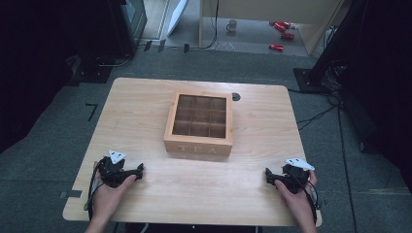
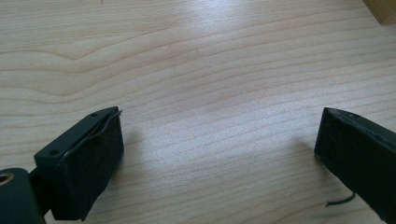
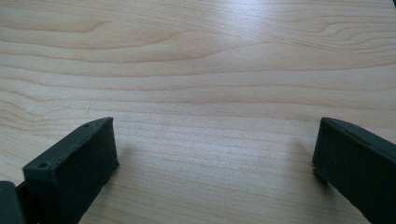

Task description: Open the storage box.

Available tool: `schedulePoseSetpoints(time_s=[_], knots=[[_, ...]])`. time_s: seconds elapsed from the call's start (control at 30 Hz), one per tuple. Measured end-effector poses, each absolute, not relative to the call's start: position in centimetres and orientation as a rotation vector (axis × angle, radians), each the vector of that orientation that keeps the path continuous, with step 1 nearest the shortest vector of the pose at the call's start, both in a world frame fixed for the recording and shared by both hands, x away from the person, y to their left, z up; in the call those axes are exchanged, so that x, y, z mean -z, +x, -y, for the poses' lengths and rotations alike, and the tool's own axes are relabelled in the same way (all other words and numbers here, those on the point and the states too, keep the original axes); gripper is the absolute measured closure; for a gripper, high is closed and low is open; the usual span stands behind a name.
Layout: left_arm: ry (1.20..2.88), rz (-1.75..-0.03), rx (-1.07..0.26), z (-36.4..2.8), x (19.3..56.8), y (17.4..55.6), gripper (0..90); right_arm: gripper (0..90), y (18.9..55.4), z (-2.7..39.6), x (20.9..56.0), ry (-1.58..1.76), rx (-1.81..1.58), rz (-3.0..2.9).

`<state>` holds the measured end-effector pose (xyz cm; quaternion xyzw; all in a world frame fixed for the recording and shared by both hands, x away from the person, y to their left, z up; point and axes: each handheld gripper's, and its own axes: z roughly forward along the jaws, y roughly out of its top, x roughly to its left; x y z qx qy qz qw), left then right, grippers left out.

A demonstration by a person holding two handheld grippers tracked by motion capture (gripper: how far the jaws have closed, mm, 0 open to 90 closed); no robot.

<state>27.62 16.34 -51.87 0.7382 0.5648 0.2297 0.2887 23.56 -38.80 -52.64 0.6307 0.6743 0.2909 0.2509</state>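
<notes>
Left hand-held gripper [image 1: 138, 171] resting on the near left part of the wooden counter [image 1: 136, 111], jaws released and spread wide with bare wood between them and nothing grasped, as seen along the left gripper view [image 2: 219, 140]. Right hand-held gripper [image 1: 268, 175] resting on the near right part of the counter, jaws likewise released and empty in the right gripper view [image 3: 215, 144]. Wooden tea box [image 1: 198, 145] marked "TEA" standing upright at the counter's middle, between and beyond both grippers and well apart from each, with its nine compartments visible from above.
</notes>
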Motion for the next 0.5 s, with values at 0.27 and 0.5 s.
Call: schedulePoseSetpoints(time_s=[0.27,0.5], knots=[[1.949,-1.549,-0.605,-17.0,51.5,27.8,6.4,0.0,23.6,38.7,52.6,1.717,-0.791,-1.835],[1.883,-1.526,-0.557,-17.2,50.9,27.9,6.9,0.0,23.6,38.4,52.6,1.729,-0.786,-1.826]])
